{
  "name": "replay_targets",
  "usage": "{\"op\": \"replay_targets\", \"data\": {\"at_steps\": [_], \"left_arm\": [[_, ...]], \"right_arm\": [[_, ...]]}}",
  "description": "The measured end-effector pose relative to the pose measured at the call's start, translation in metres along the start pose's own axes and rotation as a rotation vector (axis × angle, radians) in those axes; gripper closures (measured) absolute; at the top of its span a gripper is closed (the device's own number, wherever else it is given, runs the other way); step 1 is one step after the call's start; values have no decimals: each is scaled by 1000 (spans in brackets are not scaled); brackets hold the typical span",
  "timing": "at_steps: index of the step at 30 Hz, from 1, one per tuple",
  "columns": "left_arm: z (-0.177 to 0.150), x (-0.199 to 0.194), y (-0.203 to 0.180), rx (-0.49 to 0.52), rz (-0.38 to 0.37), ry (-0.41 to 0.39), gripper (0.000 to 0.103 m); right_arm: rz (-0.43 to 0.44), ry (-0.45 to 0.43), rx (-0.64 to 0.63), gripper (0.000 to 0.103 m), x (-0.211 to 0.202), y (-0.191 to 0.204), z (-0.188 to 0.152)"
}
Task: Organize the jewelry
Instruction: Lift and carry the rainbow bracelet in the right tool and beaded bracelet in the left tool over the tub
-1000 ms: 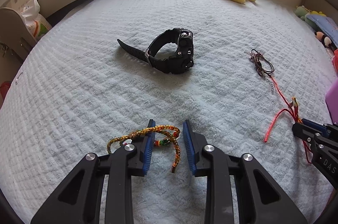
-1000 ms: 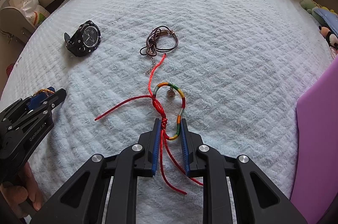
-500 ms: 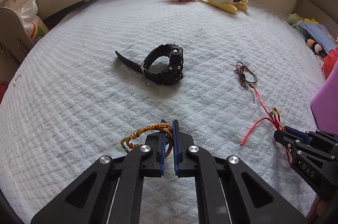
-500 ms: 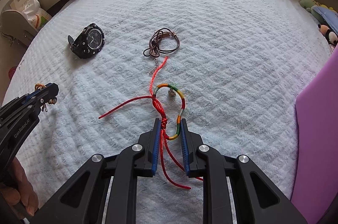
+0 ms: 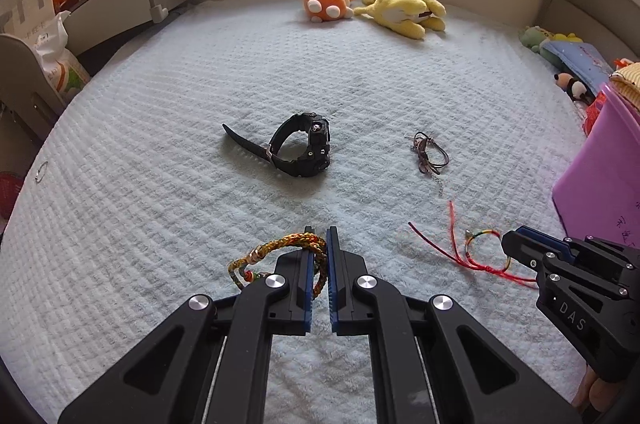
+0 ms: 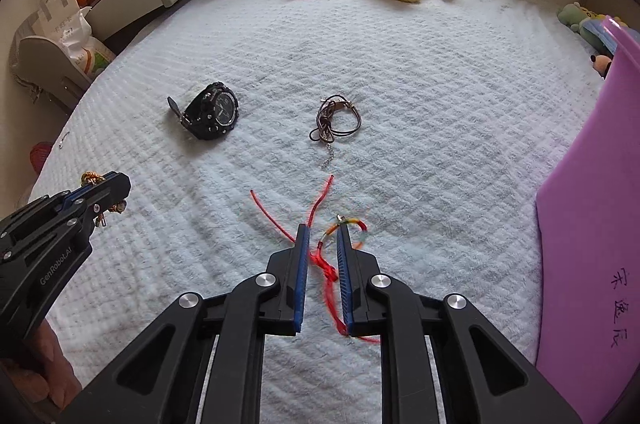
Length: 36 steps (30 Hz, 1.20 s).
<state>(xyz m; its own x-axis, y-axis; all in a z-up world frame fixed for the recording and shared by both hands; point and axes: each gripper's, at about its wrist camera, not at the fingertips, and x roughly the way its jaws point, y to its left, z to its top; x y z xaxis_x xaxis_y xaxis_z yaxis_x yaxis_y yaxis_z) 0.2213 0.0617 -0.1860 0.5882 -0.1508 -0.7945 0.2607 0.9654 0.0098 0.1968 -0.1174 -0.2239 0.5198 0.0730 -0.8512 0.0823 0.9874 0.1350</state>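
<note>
My left gripper (image 5: 320,236) is shut on a yellow-orange braided bracelet (image 5: 276,252) and holds it above the bed; it also shows in the right wrist view (image 6: 116,184). My right gripper (image 6: 323,232) is shut on a red cord bracelet with a rainbow loop (image 6: 326,264), lifted off the blanket and blurred; its red tails (image 5: 452,248) trail down. A black wristwatch (image 5: 298,150) and a brown cord bracelet with a chain (image 5: 430,156) lie on the blanket ahead.
A purple box (image 6: 592,224) stands at the right. Orange (image 5: 326,0) and yellow (image 5: 404,10) plush toys lie at the far edge of the white-blue blanket (image 5: 160,184). More toys (image 5: 560,60) sit at the right edge. A small ring (image 5: 41,171) lies far left.
Both grippers have risen and drawn back with their bracelets. The left one closed on the braided bracelet a second ago. The red bracelet has left the blanket and swings.
</note>
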Motion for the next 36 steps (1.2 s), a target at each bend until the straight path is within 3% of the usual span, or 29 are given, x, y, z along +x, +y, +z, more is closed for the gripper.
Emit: {"op": "replay_targets", "data": {"at_steps": [9, 11, 13, 26, 28, 29, 30, 31, 36], "left_arm": [[-6, -29, 7, 43, -16, 10, 97], [-9, -29, 7, 46, -21, 13, 97], [-11, -28, 7, 45, -26, 16, 97], [-24, -8, 8, 38, -36, 55, 97], [-24, -7, 8, 38, -35, 60, 97], [-25, -7, 8, 38, -36, 62, 97], [-24, -8, 8, 38, -37, 63, 97], [-24, -9, 8, 37, -38, 64, 97], [-21, -19, 7, 37, -57, 69, 97]], "right_arm": [[-46, 3, 61, 94, -15, -6, -11], [-42, 18, 84, 90, -7, -12, -14], [-39, 47, 103, 60, 2, -17, -17], [-81, 120, 66, 58, 62, -15, -24], [-80, 108, 64, 63, 62, -15, -26], [-67, 107, 70, 72, 61, -15, -26], [-55, 112, 78, 90, 60, -16, -26], [-56, 118, 81, 96, 59, -17, -27], [-7, 122, 121, 96, 40, -18, -29]]}}
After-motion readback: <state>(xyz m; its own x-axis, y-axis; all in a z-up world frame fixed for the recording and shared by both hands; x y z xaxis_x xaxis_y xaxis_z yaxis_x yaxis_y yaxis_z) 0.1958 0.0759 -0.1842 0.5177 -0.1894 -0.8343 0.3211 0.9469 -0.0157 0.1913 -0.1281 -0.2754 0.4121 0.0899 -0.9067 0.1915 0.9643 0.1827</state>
